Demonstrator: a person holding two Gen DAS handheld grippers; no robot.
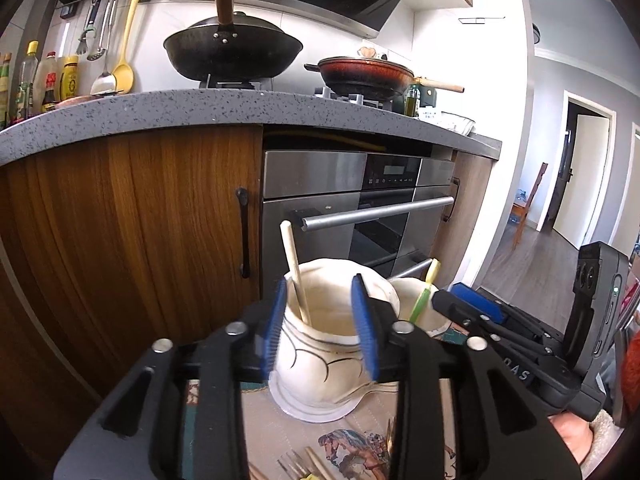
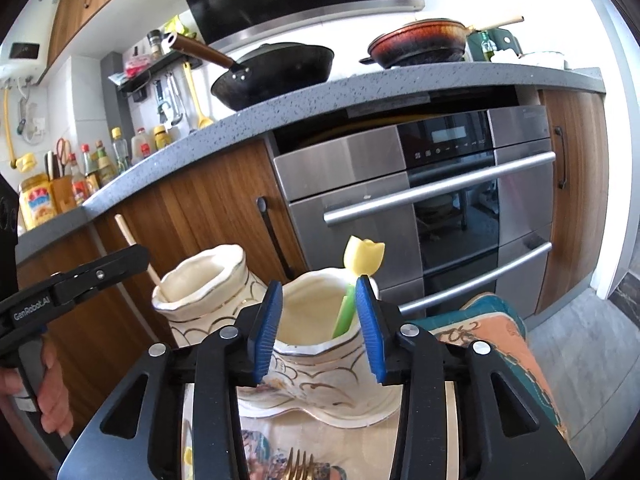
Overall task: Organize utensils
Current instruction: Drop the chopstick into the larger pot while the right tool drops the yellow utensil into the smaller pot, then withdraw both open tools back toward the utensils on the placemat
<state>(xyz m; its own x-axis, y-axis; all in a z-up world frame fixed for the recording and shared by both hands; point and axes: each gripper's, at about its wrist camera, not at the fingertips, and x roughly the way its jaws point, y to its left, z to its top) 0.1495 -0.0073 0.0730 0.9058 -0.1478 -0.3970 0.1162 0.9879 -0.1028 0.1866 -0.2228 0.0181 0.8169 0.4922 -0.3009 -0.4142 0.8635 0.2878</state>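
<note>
Two cream ceramic pots stand joined on the patterned surface, one holding a light, stiff wooden chopstick, the other a tulip-topped utensil, each best pinched mid-shaft, while left gripper and right gripper fingers stand open, empty.

Both handheld black plastic grippers, the left gripper and the right gripper, carry ribbed blue pads, silver round screws and white "GenRobot.AI" lettering; an orange, perhaps knitted, sleeve shows.
</note>
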